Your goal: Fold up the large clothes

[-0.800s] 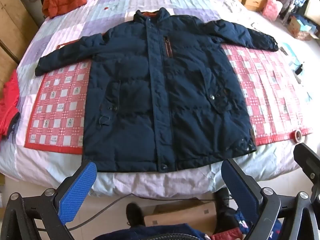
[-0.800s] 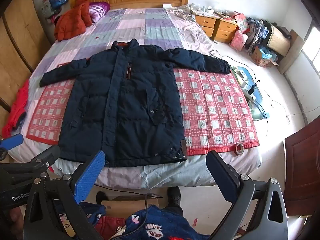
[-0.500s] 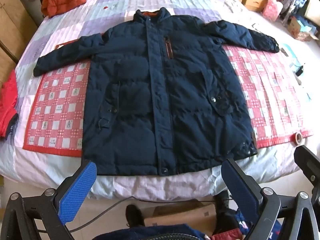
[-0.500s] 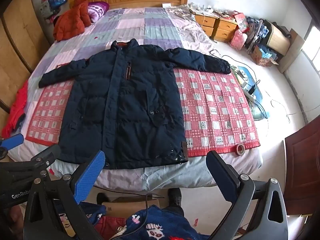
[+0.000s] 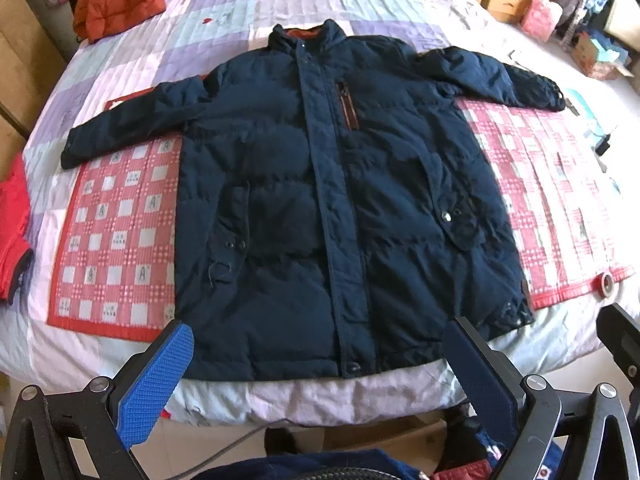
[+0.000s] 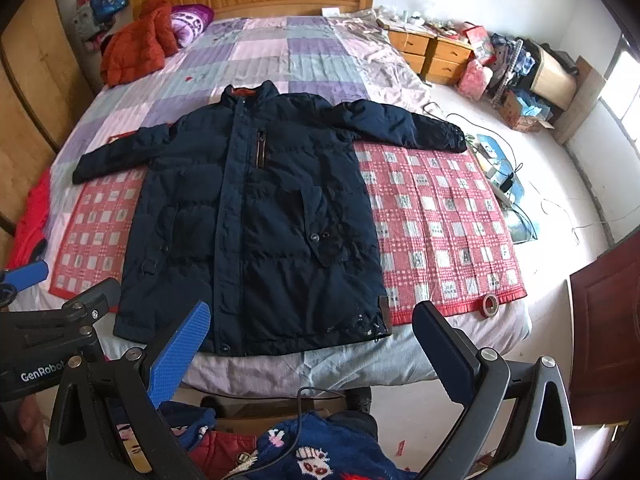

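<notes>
A large navy padded coat lies flat and face up on a red checked mat on the bed, collar at the far end, both sleeves spread out to the sides. My left gripper hangs open over the coat's hem at the bed's near edge, nothing between its blue pads. My right gripper is open too, over the hem a little to the right, apart from the cloth. The left gripper's frame shows at the right wrist view's left edge.
A roll of red tape sits on the mat's near right corner. An orange jacket lies by the headboard, red clothing hangs off the bed's left side. Wooden drawers and clutter fill the right. A cardboard box and feet are below.
Both grippers have come a little closer to the bed; the coat's hem has slid down the pictures toward the fingertips. The jaws stayed wide open and the coat has not moved.
</notes>
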Demonstrator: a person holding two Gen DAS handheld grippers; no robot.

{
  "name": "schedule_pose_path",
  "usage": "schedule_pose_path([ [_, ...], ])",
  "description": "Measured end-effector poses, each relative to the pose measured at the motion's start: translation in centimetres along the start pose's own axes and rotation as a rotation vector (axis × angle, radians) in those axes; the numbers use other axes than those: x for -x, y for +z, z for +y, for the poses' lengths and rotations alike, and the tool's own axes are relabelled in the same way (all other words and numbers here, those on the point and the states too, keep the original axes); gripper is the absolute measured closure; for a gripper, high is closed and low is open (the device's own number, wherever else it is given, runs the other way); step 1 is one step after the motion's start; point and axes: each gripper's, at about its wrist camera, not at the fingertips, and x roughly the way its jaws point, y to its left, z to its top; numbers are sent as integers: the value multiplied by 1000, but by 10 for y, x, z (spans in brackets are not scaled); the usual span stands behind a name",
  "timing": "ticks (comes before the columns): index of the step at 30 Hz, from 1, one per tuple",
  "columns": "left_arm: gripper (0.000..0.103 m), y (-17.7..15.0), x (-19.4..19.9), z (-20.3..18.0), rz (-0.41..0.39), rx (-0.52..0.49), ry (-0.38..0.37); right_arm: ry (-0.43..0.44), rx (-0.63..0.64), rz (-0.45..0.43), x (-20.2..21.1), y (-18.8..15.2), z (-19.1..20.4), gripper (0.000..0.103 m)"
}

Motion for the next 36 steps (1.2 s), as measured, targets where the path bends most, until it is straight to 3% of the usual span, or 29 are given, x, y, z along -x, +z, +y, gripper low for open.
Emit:
schedule_pose_path([
  [13, 1, 30, -27, 5, 4, -7, 4, -35, 20, 2, -13, 10, 6, 0],
  [18, 1, 37, -53, -16, 74, 56, 27, 31, 83, 22, -36, 28, -21, 0],
  [22, 1, 36, -67, -18, 102, 156, 4, 152, 149, -43, -51, 42, -47, 0],
  [24, 1, 34, -78, -16, 98, 179, -18, 160, 227, -68, -67, 45, -47, 0],
  [26, 1, 31, -98, -9, 88, 176, -23, 132, 301, 11, -102, 47, -44, 0],
  [28, 1, 29, -122, 2, 100, 183, -15, 107, 297, 79, -132, 50, -41, 0],
  [33, 1, 25, -189, 35, 63, 105, -15, 35, 241, 96, -187, 39, -24, 0],
  [36, 1, 20, -248, 45, 78, 49, -35, 47, 271, 96, -231, 25, 3, 0],
])
